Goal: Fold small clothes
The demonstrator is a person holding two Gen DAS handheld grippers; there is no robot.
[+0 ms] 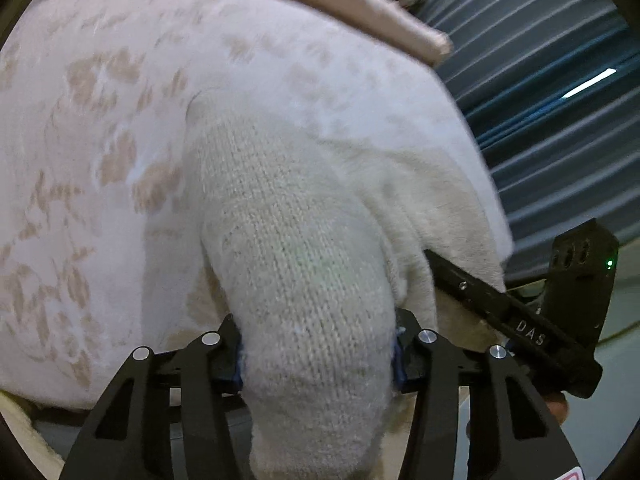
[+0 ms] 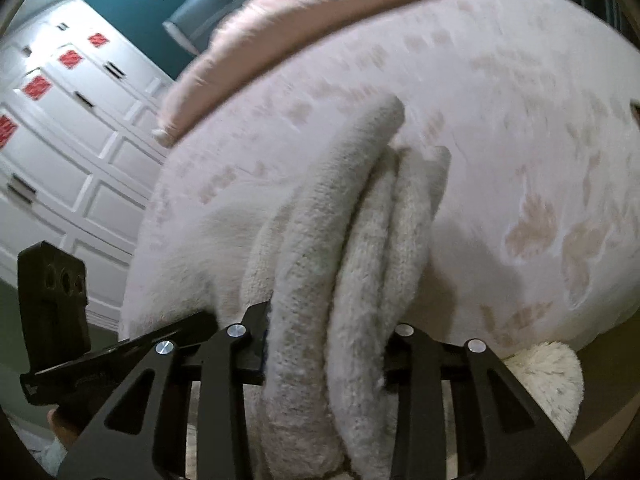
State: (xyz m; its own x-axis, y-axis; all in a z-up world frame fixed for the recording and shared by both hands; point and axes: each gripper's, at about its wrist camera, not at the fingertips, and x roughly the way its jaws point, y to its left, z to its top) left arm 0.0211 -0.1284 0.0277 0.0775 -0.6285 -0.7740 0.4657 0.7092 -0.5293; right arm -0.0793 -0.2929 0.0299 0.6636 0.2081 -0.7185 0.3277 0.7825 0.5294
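Left wrist view: a cream knit garment (image 1: 304, 248) hangs bunched over a patterned bedspread (image 1: 100, 140), clamped in the left tool (image 1: 318, 356); toward 3 o'clock the right tool (image 2: 326, 354) pinches its layered folds. Folding seems barely begun, with no neat fold showing.

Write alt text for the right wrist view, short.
The right gripper is shut on a bunched cream knit garment, lifted over a pale bedspread with a faint tan print. The left gripper shows at lower left, white panelled cupboards behind it.
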